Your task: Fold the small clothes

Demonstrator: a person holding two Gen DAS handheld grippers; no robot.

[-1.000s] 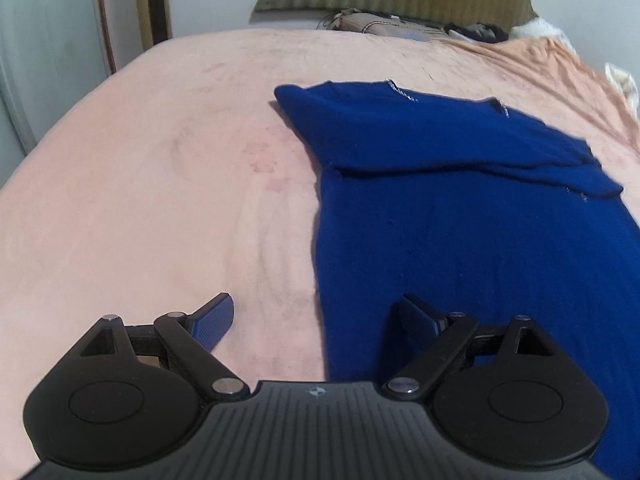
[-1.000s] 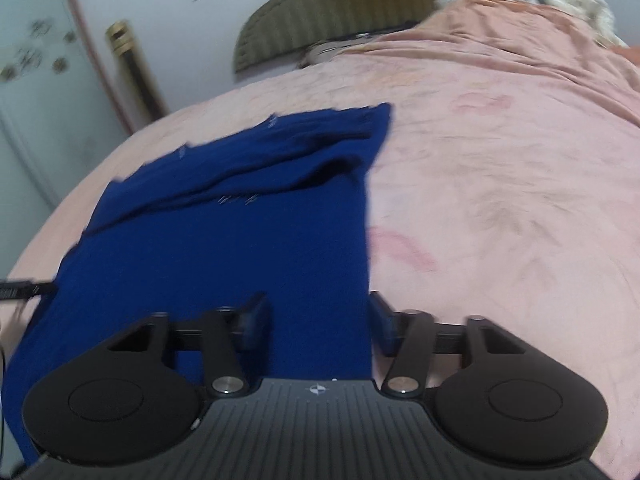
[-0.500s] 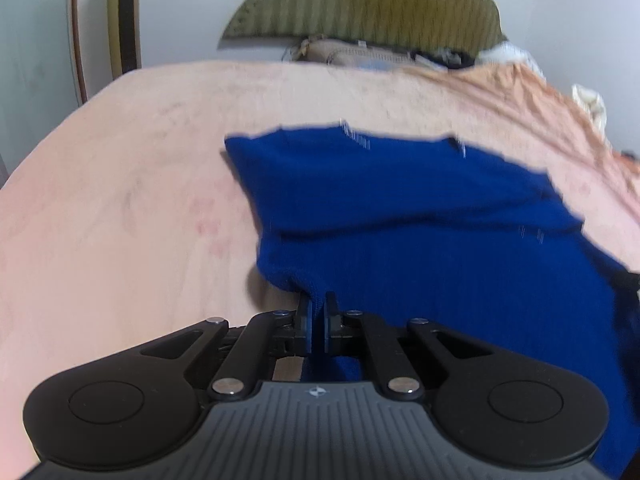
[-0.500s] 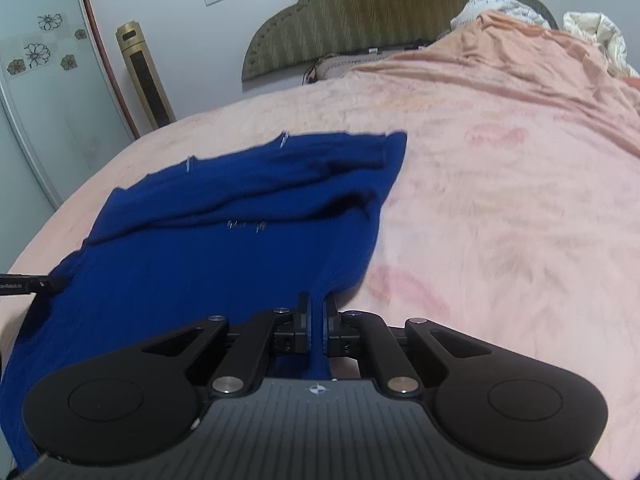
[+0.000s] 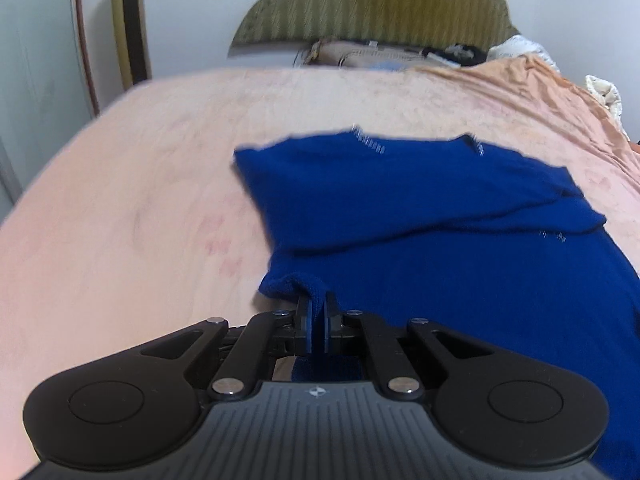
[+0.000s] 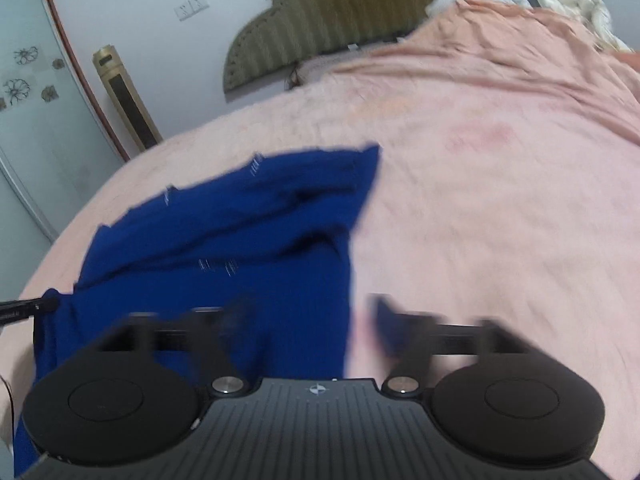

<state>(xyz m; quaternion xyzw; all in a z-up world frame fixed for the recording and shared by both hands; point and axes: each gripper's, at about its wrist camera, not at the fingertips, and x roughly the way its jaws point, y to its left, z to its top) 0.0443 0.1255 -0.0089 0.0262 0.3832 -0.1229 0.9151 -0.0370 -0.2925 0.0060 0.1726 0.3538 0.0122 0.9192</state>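
Blue sweater [image 5: 460, 248] is lying spread on the pink bed cover [image 5: 120, 220], its far part already folded over the body; the near hem is being worked.

Left side: the left tongs [image 5: 317, 312] are being held fully closed on the near left corner of the hem, a pinch of blue knit standing up between the pads. The tongs are being pointed steeply down and forward toward the headboard [image 5: 372, 4].

Right side: the right tongs [image 6: 312, 316] are opening, blurred by their own motion. The right edge of the sweater [image 6: 240, 240] is lying between the jaws but is not being pressed by the pads [image 6: 384, 320]; nothing is being held. These tongs are angled downward much like the left.

Step judged: the near hem is being taken up for a fold toward the far end. Only one corner is being gripped, so the right corner is judged to need a fresh grip before any lift; otherwise the fold is likely to be skewed.
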